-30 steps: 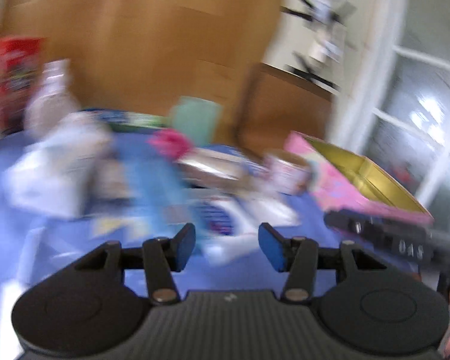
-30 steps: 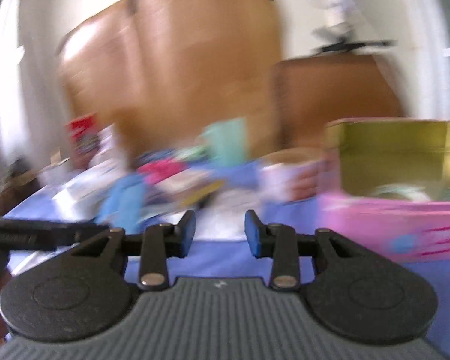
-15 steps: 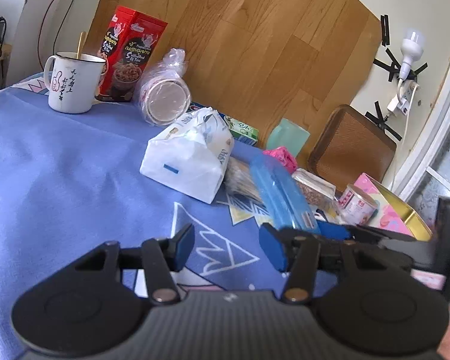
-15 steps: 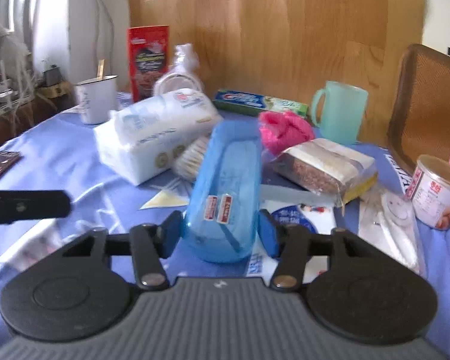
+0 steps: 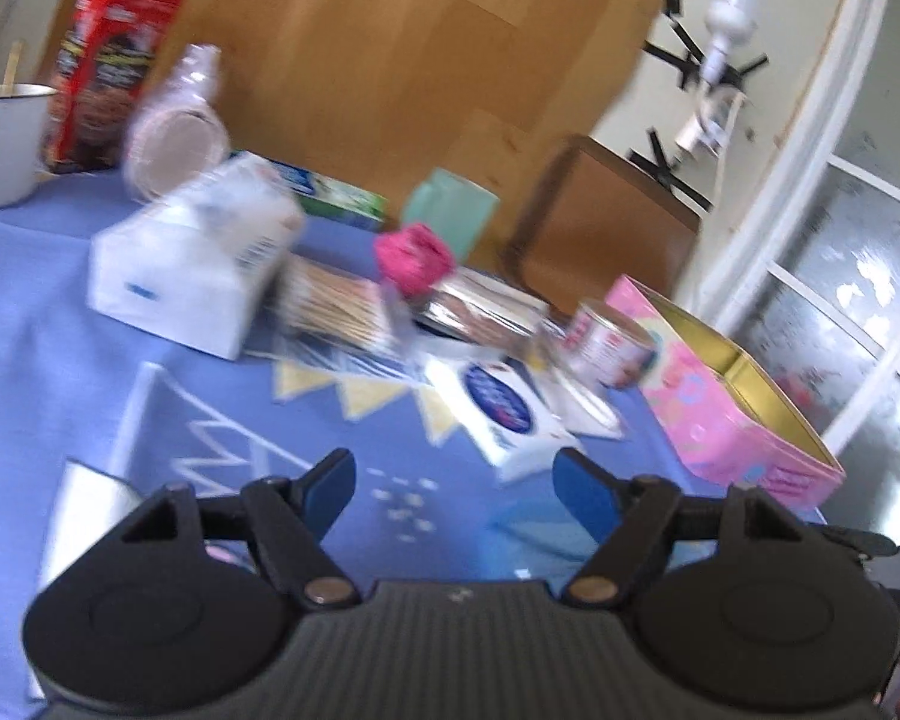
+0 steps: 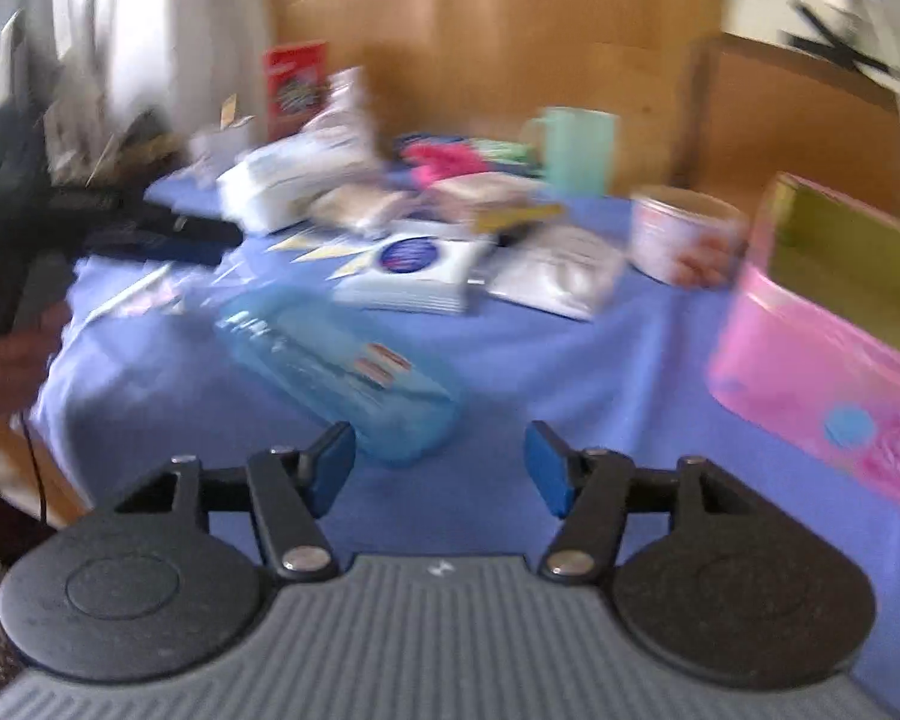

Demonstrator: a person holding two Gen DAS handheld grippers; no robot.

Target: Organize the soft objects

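Both grippers are tipped down toward the table. The left gripper [image 5: 455, 483] has its jaws spreading apart with nothing pinched between them. Same deal with the right gripper [image 6: 439, 462], jaws opening up, nothing pressed between its blue pads [image 6: 329, 468].

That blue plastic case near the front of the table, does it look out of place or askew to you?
Somewhat. The blue plastic case lies alone on the tablecloth, slanted and apart from the heap of packets behind it. The right gripper hangs just short of it, jaws opening, nothing between them. It looks undamaged, though the picture is blurred.
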